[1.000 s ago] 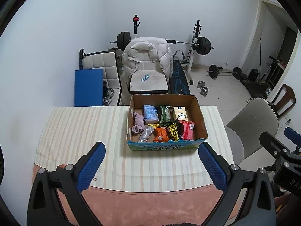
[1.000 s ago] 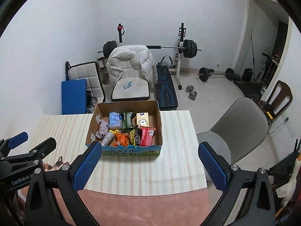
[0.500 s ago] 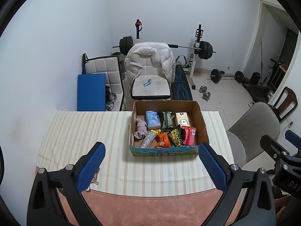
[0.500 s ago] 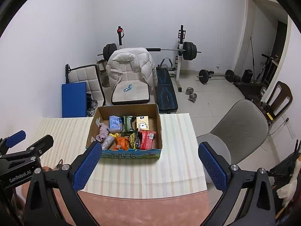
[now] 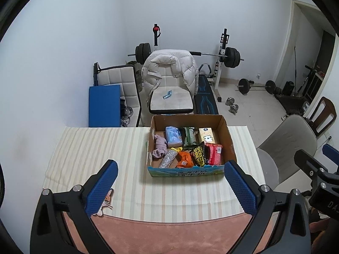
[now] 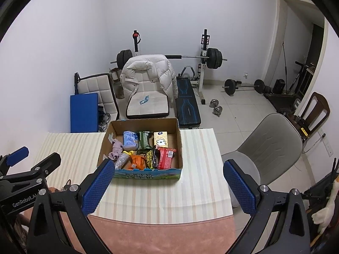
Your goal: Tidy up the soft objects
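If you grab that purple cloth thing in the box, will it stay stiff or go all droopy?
The purple cloth lies crumpled and folded, so it will probably droop and dangle. It looks light, and likely squashes between the fingers.

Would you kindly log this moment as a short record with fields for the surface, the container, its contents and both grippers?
surface: striped tablecloth
container: open cardboard box, on the cloth
soft item: mauve cloth, at the box's left side
other contents: blue pack, orange pouch, red packet
left gripper: open, empty, short of the box
right gripper: open, empty
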`<state>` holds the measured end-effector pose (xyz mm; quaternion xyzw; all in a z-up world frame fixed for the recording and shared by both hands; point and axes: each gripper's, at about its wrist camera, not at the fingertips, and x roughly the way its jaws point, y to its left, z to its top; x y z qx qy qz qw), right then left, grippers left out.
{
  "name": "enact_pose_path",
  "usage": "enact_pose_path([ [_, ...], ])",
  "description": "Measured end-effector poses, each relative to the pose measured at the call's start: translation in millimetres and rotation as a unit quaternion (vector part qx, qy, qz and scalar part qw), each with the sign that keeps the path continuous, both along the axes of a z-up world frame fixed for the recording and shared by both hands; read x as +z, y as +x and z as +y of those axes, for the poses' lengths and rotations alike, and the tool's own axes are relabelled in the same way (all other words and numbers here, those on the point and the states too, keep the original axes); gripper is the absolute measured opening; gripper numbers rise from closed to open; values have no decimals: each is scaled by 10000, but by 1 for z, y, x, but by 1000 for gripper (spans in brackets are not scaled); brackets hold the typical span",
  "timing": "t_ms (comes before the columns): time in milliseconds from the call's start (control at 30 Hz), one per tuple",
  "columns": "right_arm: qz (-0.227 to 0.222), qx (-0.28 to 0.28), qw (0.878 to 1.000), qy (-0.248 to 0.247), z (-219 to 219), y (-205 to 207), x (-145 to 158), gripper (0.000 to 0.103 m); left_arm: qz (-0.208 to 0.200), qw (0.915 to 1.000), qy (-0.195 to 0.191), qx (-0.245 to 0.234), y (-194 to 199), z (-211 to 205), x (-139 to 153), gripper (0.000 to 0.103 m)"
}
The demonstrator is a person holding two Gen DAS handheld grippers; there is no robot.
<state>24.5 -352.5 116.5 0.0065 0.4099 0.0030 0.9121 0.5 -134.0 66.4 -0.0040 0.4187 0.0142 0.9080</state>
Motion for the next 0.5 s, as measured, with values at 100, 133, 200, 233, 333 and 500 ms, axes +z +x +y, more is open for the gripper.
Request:
enact_pose_path([
  [100, -9, 11, 10000, -20, -1, 2, 3, 103, -22, 10000, 15, 21, -1, 0, 0, 103],
  [133, -9, 13, 10000, -21, -1, 3, 4, 103, -24, 10000, 21, 23, -1, 0, 1, 103],
  [200, -2, 14, 10000, -25, -2, 4, 5, 103, -23, 10000, 21, 11, -1, 1, 1, 103],
  [233, -4, 10, 10000, -29, -2, 4, 6, 103, -20, 10000, 23, 14, -1, 0, 1, 103],
  [333, -14, -3, 10000, -17, -2, 3, 5, 103, -33, 10000, 35, 20, -1, 1, 1, 103],
  [500, -42, -23, 10000, -30, -5, 5, 9, 103, -10, 10000, 4, 6, -2, 1, 2, 103],
])
